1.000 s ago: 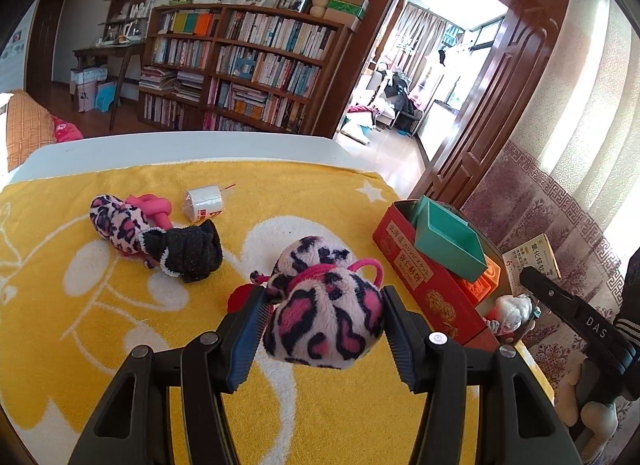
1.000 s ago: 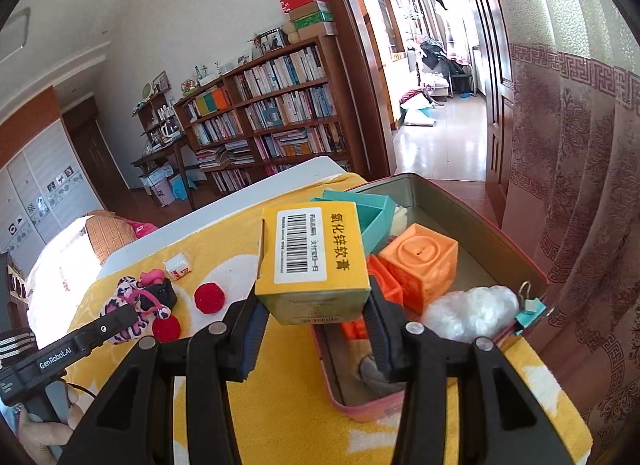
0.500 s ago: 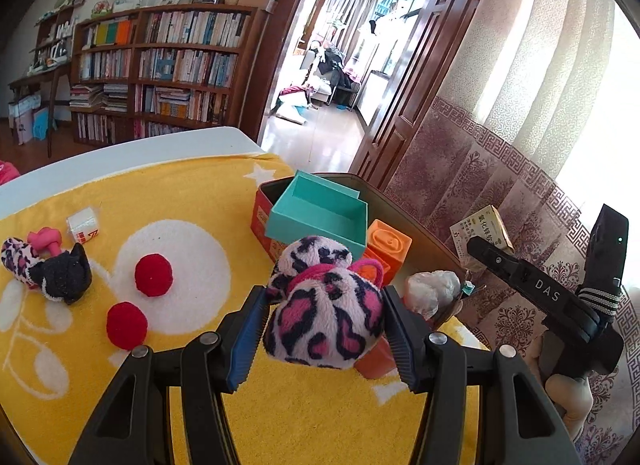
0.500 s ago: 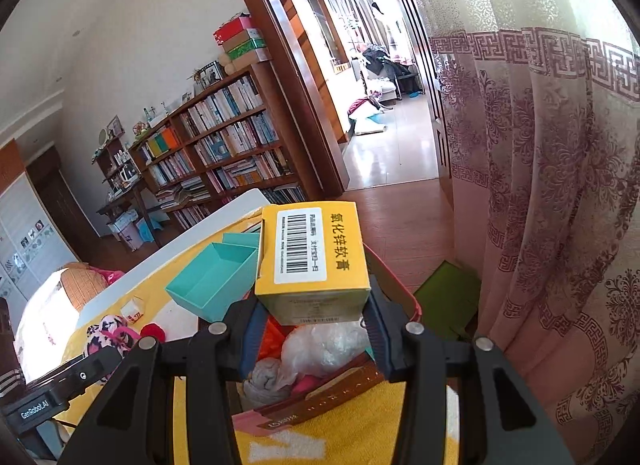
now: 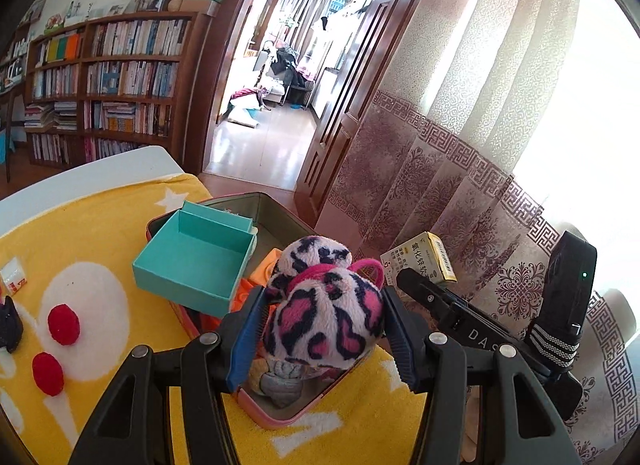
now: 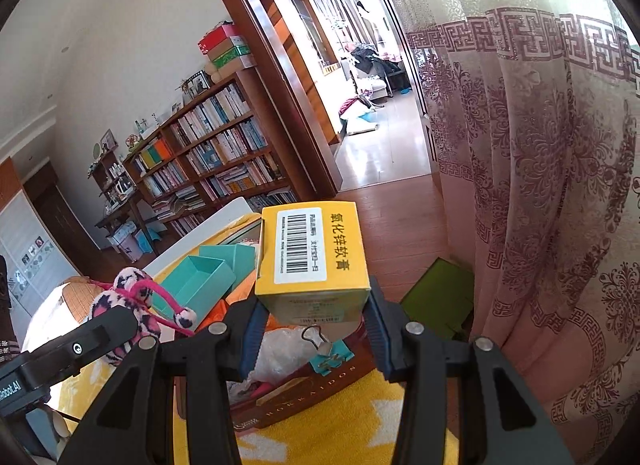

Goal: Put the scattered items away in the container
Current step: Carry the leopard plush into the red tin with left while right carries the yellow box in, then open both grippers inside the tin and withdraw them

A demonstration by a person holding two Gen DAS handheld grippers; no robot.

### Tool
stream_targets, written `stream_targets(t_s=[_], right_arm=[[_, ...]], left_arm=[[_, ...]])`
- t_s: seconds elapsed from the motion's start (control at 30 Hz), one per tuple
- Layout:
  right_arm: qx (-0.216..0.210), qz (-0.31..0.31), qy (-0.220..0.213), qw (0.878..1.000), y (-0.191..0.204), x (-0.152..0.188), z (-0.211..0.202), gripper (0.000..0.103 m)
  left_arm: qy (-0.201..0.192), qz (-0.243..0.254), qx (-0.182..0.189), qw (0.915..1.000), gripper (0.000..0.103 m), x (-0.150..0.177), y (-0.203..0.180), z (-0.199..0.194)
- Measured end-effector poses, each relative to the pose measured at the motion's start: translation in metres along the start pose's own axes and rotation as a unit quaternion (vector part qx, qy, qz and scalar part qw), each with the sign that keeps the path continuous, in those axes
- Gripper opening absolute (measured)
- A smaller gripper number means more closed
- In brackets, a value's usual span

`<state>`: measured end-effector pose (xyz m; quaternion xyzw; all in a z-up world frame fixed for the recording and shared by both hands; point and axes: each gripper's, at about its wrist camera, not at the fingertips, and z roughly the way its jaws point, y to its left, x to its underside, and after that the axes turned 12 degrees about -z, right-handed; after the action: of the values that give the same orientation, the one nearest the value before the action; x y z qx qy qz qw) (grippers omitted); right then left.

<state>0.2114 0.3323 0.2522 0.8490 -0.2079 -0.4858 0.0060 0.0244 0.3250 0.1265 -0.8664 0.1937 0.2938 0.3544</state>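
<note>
Over the open tin (image 5: 280, 205) at the counter's corner: left tool (image 5: 322, 339) pinching a pink leopard-print plush toy (image 5: 324, 313) between both pads, holding it in the air above the tin's near end. Right tool (image 6: 312, 317) pinching a yellow carton (image 6: 312, 253), barcode label facing up, hanging over the tin's right edge beside the patterned curtain (image 6: 540, 185). Sitting inside the tin: a teal box (image 5: 192, 261) lying open and tilted across the far rim, an orange block (image 5: 264, 269) partly hidden behind the plush toy, a crumpled clear bag (image 6: 280, 349), a teal binder clip (image 6: 330, 353) and a grey bundle (image 5: 280, 381) at the near end. Lying outside the tin on the yellow towel (image 5: 100, 225): two red balls (image 5: 63, 324) near each other, a small white packet (image 5: 14, 281) and a black item at the left edge, too cropped for identifying.
</note>
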Motion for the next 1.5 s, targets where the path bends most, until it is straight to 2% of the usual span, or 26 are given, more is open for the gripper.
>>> stream_targets(t_s=[0.13, 0.2, 0.23, 0.27, 0.6, 0.8, 0.93, 1.07, 1.5], right_arm=[[-0.002, 0.007, 0.0, 1.0, -0.008, 0.0, 0.001, 0.049], [-0.003, 0.009, 0.0, 1.0, -0.01, 0.0, 0.002, 0.049], [-0.004, 0.01, 0.0, 1.0, -0.011, -0.001, 0.002, 0.049], [-0.004, 0.01, 0.0, 1.0, -0.011, -0.001, 0.002, 0.049], [-0.012, -0.003, 0.007, 1.0, 0.0, -0.009, 0.014, 0.049], [-0.026, -0.029, 0.027, 0.999, 0.01, -0.009, 0.028, 0.05], [-0.017, -0.05, 0.034, 0.998, 0.018, -0.009, 0.037, 0.053], [-0.014, -0.037, 0.027, 0.999, 0.018, -0.009, 0.035, 0.059], [-0.021, -0.048, 0.019, 0.998, 0.042, -0.01, 0.024, 0.059]], left_arm=[[0.015, -0.005, -0.015, 0.9998, 0.061, 0.002, 0.003, 0.015], [0.032, -0.019, -0.029, 0.9989, 0.071, 0.005, 0.009, 0.025], [0.036, -0.027, -0.039, 0.9982, 0.085, 0.007, 0.013, 0.028], [0.034, -0.033, -0.047, 0.9978, 0.087, 0.009, 0.016, 0.029], [0.033, -0.047, -0.061, 0.9965, 0.087, 0.019, 0.038, 0.021], [0.037, -0.059, -0.061, 0.9957, 0.087, 0.022, 0.049, 0.019], [0.039, -0.064, -0.061, 0.9954, 0.087, 0.025, 0.054, 0.015], [0.036, -0.073, -0.062, 0.9947, 0.087, 0.024, 0.062, 0.012], [0.023, -0.099, -0.066, 0.9926, 0.087, 0.026, 0.084, -0.008]])
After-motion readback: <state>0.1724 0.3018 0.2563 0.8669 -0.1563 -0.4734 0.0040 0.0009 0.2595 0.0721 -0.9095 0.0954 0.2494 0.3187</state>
